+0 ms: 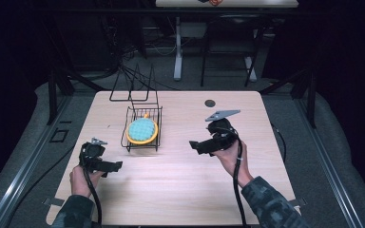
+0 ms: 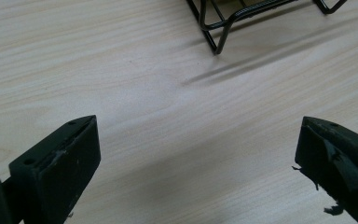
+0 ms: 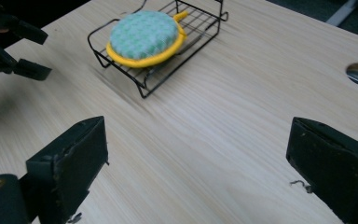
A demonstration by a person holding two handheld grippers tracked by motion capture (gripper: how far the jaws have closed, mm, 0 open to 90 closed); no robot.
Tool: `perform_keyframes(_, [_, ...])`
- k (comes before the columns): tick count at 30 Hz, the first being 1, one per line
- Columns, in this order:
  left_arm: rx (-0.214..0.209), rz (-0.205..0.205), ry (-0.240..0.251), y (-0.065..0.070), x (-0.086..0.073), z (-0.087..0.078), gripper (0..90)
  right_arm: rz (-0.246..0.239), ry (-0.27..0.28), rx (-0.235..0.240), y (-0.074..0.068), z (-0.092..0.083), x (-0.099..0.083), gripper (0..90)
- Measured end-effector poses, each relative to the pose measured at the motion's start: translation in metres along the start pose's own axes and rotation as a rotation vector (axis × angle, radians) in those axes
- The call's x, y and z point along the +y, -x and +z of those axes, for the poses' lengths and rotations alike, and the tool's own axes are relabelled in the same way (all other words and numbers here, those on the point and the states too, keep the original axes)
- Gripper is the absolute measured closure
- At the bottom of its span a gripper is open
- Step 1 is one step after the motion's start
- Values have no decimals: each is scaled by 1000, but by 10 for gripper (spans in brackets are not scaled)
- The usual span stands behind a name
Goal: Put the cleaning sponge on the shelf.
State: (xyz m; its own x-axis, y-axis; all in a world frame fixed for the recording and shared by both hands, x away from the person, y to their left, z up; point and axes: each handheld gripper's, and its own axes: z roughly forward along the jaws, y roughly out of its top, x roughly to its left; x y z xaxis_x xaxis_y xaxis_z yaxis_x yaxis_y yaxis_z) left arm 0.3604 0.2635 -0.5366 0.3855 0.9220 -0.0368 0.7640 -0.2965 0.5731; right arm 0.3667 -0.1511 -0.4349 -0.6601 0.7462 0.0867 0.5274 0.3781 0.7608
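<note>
Dark room and grey floor surrounded the pale wooden table [image 1: 180, 190]. On it stood a black wire rack [image 1: 142, 130], and a round pad [image 1: 142, 130] with a teal knobbly top and a smooth yellow rim lay flat inside it. The rack's long axis ran away from the person. The left gripper [image 1: 116, 166] rested near the rack's front corner, its fingers [image 2: 56, 163] spread apart and empty. The right gripper [image 1: 193, 145] was farther off, pointing toward the rack, fingers [image 3: 70, 163] released wide, nothing between them.
</note>
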Motion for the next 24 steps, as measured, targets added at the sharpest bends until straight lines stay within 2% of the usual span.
perform_keyframes(6, [1, 0, -1, 0, 0, 0, 1, 44, -5, -42, 19, -25, -27, 47])
perform_keyframes(13, [0, -3, -3, 0, 0, 0, 1, 90, -21, -66, 31, -46, -54, 34])
perform_keyframes(15, [0, 0, -2, 0, 0, 0, 1, 104, -20, -74, 34, -50, -64, 30])
perform_keyframes(24, [1, -3, -2, 1, 0, 0, 1, 190, -89, -125, 50, -60, -117, 14])
